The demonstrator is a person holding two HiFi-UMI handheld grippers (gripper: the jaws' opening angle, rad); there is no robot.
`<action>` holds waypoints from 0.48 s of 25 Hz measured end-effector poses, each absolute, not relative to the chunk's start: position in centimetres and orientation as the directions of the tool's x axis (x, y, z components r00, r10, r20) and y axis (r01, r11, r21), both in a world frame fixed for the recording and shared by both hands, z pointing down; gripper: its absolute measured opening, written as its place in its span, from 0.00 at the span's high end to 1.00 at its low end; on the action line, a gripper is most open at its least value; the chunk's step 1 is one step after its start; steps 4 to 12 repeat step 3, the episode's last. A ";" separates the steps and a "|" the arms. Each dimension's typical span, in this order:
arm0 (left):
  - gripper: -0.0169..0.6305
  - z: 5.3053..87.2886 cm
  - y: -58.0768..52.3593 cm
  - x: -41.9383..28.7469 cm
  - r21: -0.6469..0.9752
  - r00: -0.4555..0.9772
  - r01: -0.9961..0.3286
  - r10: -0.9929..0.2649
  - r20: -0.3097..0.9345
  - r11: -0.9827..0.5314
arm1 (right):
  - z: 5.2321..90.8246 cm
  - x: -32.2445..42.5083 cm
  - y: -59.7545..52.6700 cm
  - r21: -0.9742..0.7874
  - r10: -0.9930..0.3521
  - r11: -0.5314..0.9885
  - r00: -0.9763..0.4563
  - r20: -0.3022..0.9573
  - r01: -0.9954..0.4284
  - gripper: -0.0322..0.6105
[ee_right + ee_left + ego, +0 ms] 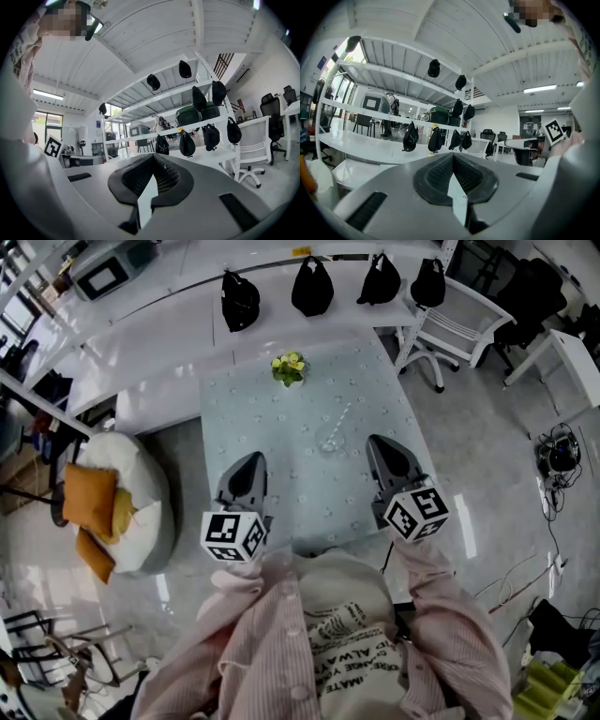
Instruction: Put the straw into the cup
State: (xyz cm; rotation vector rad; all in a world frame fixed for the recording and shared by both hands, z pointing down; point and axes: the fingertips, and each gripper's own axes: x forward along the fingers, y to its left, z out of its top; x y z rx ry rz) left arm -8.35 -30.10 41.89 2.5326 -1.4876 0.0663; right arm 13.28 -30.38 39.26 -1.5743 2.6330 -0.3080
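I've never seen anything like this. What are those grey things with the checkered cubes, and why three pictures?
No robot here: a person holds a gripper in each hand, the left gripper and the right gripper. The cubes are parts of them. One picture comes from a camera on the person's head, looking down; the other two from cameras riding on the grippers, looking along their jaws. On the table are a small plant, a clear cup and a straw. Both grippers are shut and hold nothing.
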 end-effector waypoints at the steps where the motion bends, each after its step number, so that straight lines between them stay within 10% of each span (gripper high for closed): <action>1: 0.97 41.8 -30.1 -8.4 0.151 0.491 -0.869 -0.860 0.140 -0.472 | 39.2 13.3 -30.3 -0.199 -0.878 0.458 -0.476 0.052 -0.866 0.95; 12: 0.97 41.7 -30.0 -8.5 0.151 0.491 -0.869 -0.860 0.138 -0.472 | 39.2 13.2 -30.2 -0.195 -0.879 0.456 -0.473 0.053 -0.869 0.95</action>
